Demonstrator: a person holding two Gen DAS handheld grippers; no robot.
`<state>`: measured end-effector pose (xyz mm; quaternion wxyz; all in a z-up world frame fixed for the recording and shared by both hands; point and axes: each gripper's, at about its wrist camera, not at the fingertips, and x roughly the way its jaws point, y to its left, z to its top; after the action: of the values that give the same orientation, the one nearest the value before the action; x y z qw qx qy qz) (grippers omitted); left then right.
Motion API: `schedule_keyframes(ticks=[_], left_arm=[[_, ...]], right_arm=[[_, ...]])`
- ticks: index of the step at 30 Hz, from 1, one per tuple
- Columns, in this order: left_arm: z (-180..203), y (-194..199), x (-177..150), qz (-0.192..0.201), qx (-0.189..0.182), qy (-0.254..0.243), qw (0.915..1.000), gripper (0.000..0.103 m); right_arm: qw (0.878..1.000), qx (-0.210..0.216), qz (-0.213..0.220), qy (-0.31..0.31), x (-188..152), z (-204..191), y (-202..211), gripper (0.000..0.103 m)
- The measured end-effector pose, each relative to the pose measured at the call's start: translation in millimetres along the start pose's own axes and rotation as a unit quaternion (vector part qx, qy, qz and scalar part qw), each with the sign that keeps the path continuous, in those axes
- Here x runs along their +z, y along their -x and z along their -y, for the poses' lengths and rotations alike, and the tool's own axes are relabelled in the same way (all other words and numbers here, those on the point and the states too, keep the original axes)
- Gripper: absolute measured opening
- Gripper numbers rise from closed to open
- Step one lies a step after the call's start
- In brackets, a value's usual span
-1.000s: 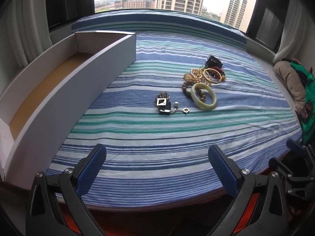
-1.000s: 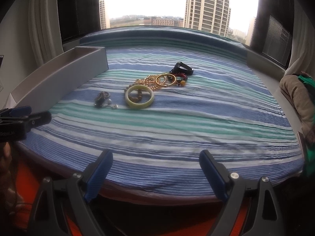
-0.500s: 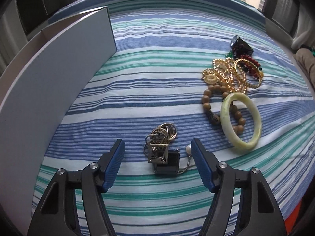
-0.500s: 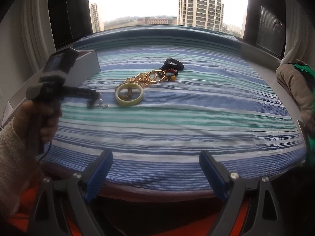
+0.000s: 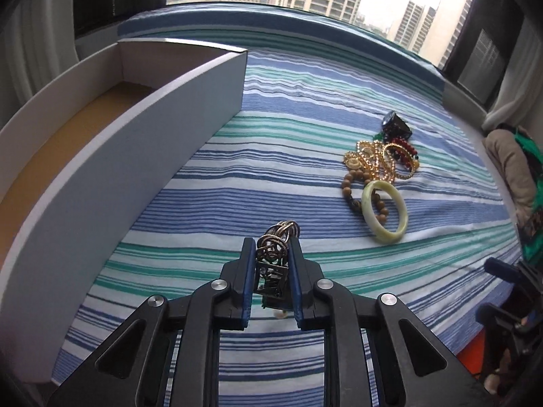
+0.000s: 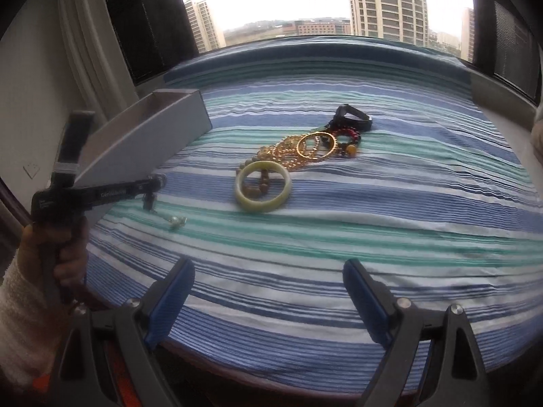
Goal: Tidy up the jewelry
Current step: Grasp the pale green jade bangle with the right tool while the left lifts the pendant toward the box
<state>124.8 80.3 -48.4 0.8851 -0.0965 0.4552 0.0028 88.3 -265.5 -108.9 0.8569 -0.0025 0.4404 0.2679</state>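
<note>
Left gripper (image 5: 271, 254) now closing on ring cluster (image 5: 276, 240)

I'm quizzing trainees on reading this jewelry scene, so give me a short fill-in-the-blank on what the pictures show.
1. The left gripper is closing on a tangle of ____-coloured metal jewelry.
2. The pale green bangle lies partly over a string of ____ beads.
3. The long white box has a ____ floor.
4. The right gripper holds ____.

Missing words: bronze; wooden; tan; nothing
</note>
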Motion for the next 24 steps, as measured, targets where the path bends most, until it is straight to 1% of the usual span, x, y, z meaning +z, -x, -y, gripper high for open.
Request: schedule_keyframes(ticks=[2, 3, 4, 6, 8, 9, 12, 13, 14, 16, 18, 20, 22, 24], left_arm=[[-10.4, 20.5, -3.0, 0.011, 0.003, 0.008, 0.9999, 0.017], [-14.6, 28.7, -3.7, 0.017, 0.005, 0.011, 0.9998, 0.017], [-19.5, 38.5, -4.7, 0.023, 0.005, 0.015, 0.9996, 0.017], [-29.4, 56.7, -7.4, 0.035, 0.006, 0.022, 0.9991, 0.017], [-39.2, 71.0, -8.4, 0.044, 0.008, 0.027, 0.9986, 0.017], [-44.3, 77.4, -8.8, 0.048, 0.009, 0.031, 0.9983, 0.018], [-55.4, 90.8, -9.2, 0.060, 0.011, 0.038, 0.9974, 0.018], [-57.9, 94.2, -9.4, 0.063, 0.013, 0.040, 0.9971, 0.018], [-59.9, 96.5, -9.7, 0.065, 0.014, 0.041, 0.9969, 0.018], [-64.6, 101.2, -10.2, 0.068, 0.011, 0.044, 0.9966, 0.018], [-69.2, 107.0, -9.6, 0.070, 0.005, 0.046, 0.9965, 0.018], [-75.5, 116.7, -6.5, 0.076, 0.000, 0.050, 0.9959, 0.018], [-85.7, 130.0, 0.1, 0.086, 0.000, 0.057, 0.9946, 0.018], [-96.9, 145.0, 8.4, 0.104, 0.013, 0.062, 0.9926, 0.018]], right_arm=[[0.999, 0.030, -0.023, 0.032, 18.5, -10.0, -31.2, 0.069], [0.998, 0.030, -0.029, 0.043, 27.9, -14.9, -45.7, 0.051], [0.998, 0.026, -0.031, 0.054, 36.2, -20.2, -58.5, 0.046], [0.996, 0.016, -0.037, 0.075, 50.0, -29.4, -81.1, 0.046], [0.995, 0.012, -0.052, 0.084, 58.8, -36.9, -102.2, 0.045], [0.994, 0.004, -0.058, 0.089, 62.0, -40.3, -111.4, 0.042], [0.991, -0.039, -0.074, 0.102, 66.5, -44.0, -134.1, 0.042], [0.991, -0.043, -0.079, 0.099, 66.6, -43.6, -139.4, 0.039], [0.991, -0.045, -0.083, 0.096, 67.3, -42.5, -143.5, 0.035], [0.990, -0.061, -0.081, 0.099, 68.9, -40.9, -146.6, 0.011], [0.993, -0.052, -0.076, 0.079, 71.1, -34.7, -142.1, 0.010], [0.996, -0.039, -0.063, 0.057, 73.7, -29.7, -128.8, 0.010], [0.999, -0.010, -0.048, 0.021, 79.5, -22.3, -110.0, 0.010], [0.999, 0.023, -0.028, -0.005, 89.7, -21.4, -89.0, 0.010]])
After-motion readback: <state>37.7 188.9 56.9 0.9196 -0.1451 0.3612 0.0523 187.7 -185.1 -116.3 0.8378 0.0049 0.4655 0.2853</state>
